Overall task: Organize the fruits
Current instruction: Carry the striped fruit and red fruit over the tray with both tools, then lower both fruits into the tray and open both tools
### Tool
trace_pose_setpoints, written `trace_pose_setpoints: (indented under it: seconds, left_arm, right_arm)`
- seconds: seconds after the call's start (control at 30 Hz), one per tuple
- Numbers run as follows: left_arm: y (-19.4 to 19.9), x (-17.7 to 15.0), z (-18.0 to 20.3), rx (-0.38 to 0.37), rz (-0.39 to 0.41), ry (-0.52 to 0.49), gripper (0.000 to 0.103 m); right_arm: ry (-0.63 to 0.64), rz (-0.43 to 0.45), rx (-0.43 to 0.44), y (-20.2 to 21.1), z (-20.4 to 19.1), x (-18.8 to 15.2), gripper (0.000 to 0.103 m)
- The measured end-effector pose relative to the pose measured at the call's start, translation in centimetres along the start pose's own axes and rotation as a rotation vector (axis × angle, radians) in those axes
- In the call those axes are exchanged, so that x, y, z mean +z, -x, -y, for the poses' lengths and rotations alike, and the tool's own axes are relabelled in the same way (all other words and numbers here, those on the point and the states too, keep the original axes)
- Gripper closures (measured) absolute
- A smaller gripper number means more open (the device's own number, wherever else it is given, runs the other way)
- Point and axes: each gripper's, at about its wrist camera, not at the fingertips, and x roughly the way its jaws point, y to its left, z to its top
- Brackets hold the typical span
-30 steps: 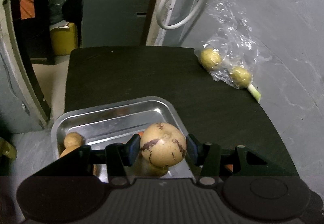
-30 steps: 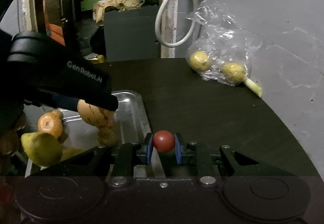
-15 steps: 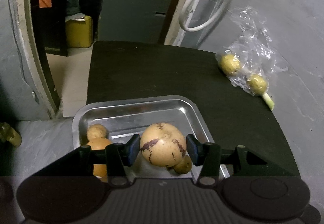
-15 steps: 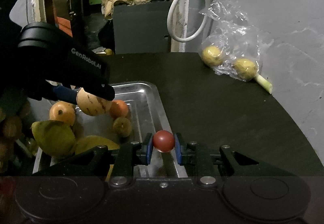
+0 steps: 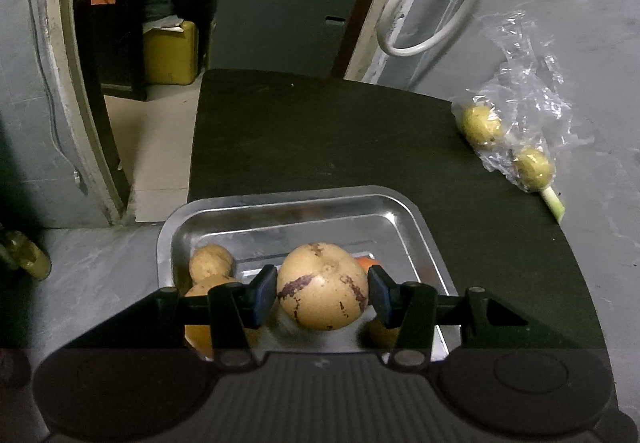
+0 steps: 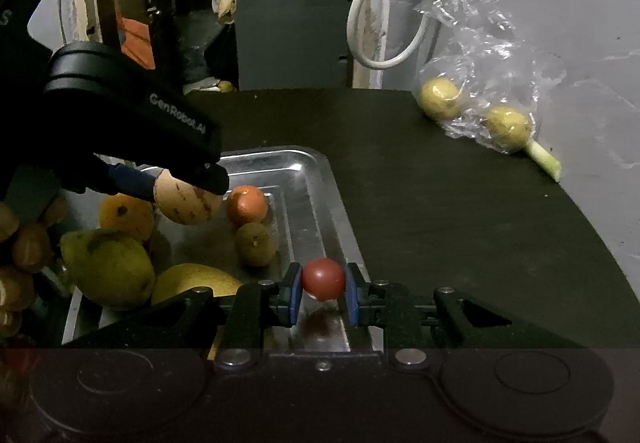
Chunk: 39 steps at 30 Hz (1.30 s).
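Steel tray [image 6: 320,179] sits under both grippers: left gripper [image 5: 322,295] jaws clamp a tan fruit [image 5: 322,286], right gripper [image 6: 323,293] jaws pinch a red tomato [image 6: 323,278]

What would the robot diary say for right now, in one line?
left gripper: holds tan fruit over tray | right gripper: holds red fruit at tray edge

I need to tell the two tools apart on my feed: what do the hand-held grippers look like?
Both look alike: the left hand-held gripper and the right hand-held gripper have black bodies, blue finger pads and silver screws. The left one's side carries white lettering, seen from the right camera.
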Motion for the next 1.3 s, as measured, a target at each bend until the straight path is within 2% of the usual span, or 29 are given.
trace_pose_setpoints:
  seconds: [0.7, 0.97, 1.17, 1.3]
  left_arm:
    - [-1.3, 0.7, -0.8, 0.007, -0.012, -0.007, 0.049]
    - [-1.0, 0.7, -0.7, 0.001, -0.010, 0.004, 0.049]
    - [-0.8, 0.7, -0.7, 0.004, -0.008, 0.010, 0.044]
    - [-0.5, 0.6, -0.5, 0.004, -0.001, 0.014, 0.037]
  right_arm:
    - [-0.005, 0.003, 0.018, -1.1, -0.2, 0.8, 0.076]
    - [-0.004, 0.001, 0.016, -1.1, 0.0, 0.7, 0.062]
    - [-0.003, 0.013, 0.015, -0.6, 0.2, 0.5, 0.050]
    - [-0.008, 0.026, 0.011, -0.2, 0.5, 0.6, 0.041]
